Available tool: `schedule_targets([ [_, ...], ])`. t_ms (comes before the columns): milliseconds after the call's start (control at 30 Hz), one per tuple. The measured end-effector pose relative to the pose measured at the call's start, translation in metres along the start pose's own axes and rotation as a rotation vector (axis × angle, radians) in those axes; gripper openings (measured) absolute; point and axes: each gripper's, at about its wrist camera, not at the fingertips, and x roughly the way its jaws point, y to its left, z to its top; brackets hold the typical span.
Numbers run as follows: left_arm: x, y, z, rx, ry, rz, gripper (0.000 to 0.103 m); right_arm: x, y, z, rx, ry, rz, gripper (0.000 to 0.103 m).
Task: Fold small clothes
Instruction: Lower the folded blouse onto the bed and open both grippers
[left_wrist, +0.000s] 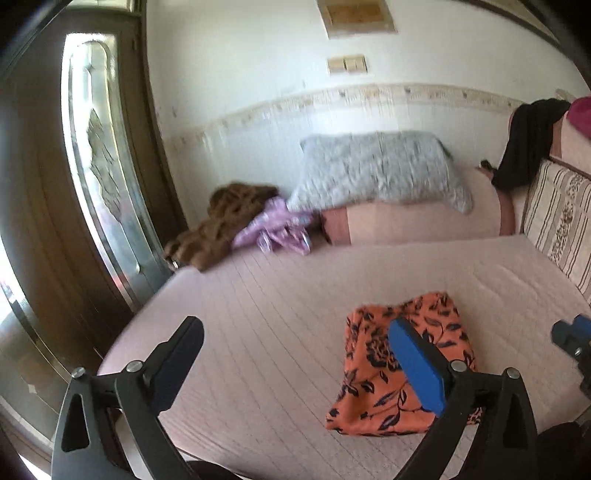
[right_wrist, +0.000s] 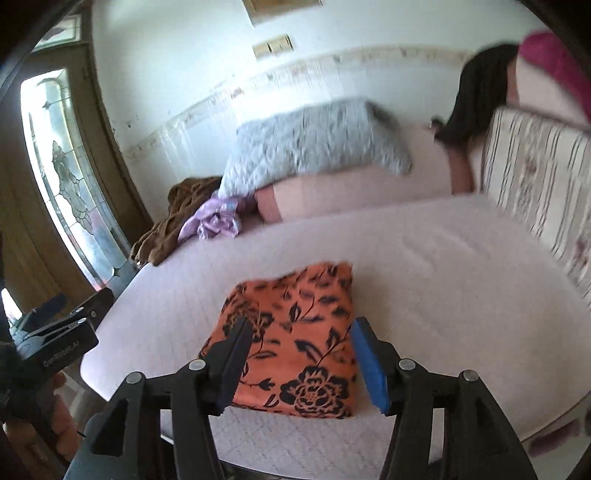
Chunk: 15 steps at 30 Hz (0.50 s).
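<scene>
An orange cloth with a black flower print (right_wrist: 295, 343) lies folded into a compact rectangle on the pink quilted bed (right_wrist: 424, 266). It also shows in the left wrist view (left_wrist: 399, 373). My right gripper (right_wrist: 299, 365) is open and empty, held just above the near part of the cloth. My left gripper (left_wrist: 295, 358) is open wide and empty, above the bed to the left of the cloth. The right gripper's body (left_wrist: 572, 336) shows at the right edge of the left wrist view.
A brown garment (left_wrist: 218, 225) and a lilac garment (left_wrist: 277, 229) lie at the far left of the bed. A grey pillow (left_wrist: 376, 170) rests on a pink bolster. A striped cushion (left_wrist: 557, 218) and black cloth (left_wrist: 528, 140) stand at right. A glass-panel door (left_wrist: 96, 155) is left.
</scene>
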Motion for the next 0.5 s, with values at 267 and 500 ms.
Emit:
schedule_targets([
  [267, -0.03, 0.011, 0.017, -0.046, -0.043, -0.056, 0.103, -0.051, 0.02, 0.009, -0.076, -0.094, -0.026, 0.067],
  [500, -0.041, 0.016, 0.021, -0.058, -0.073, -0.054, 0.103, -0.062, 0.026, 0.009, -0.078, -0.118, -0.021, 0.067],
])
